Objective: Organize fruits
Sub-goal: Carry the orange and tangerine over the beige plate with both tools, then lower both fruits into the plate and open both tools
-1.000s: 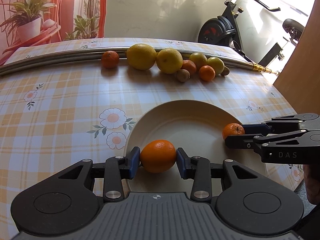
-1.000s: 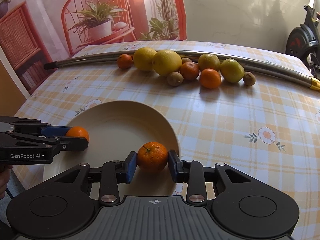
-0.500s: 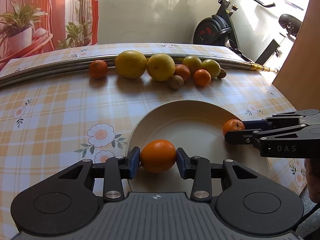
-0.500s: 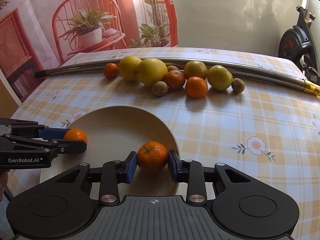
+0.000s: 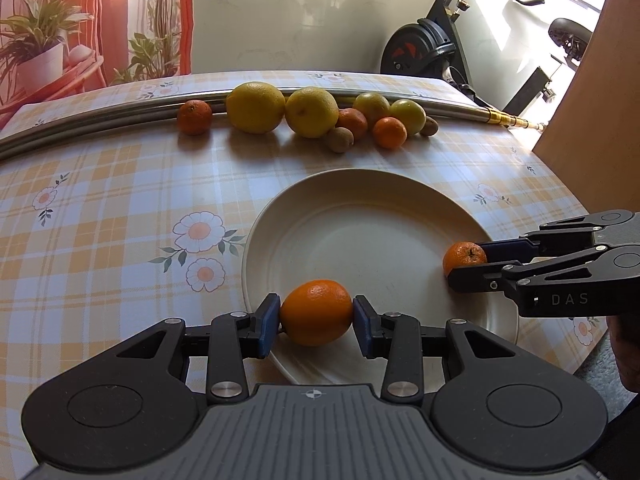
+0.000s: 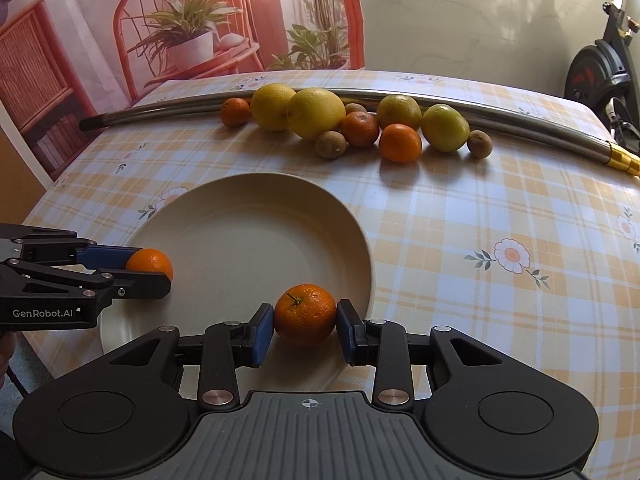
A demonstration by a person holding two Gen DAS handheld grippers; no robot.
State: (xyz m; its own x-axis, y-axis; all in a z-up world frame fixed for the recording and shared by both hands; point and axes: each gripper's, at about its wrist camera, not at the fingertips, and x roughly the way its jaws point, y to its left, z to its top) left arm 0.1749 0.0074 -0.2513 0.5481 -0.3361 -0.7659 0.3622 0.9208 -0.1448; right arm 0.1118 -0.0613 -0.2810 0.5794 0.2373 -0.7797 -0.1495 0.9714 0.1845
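Left wrist view: left gripper [image 5: 316,319] clamping smooth orange [image 5: 316,312] over near edge of plate [image 5: 360,200]. Right gripper [image 6: 306,330] clamping stemmed mandarin [image 6: 305,314] over plate's right rim. Both fruits appearing not yet released; plate otherwise bare. Remaining fruit row [image 5: 312,118] lying beyond plate against metal pole [image 5: 100,120], so sorting seeming barely begun. Lettering showing: "DAS" on right gripper's side, "GenRobot.AI" on left gripper's side.
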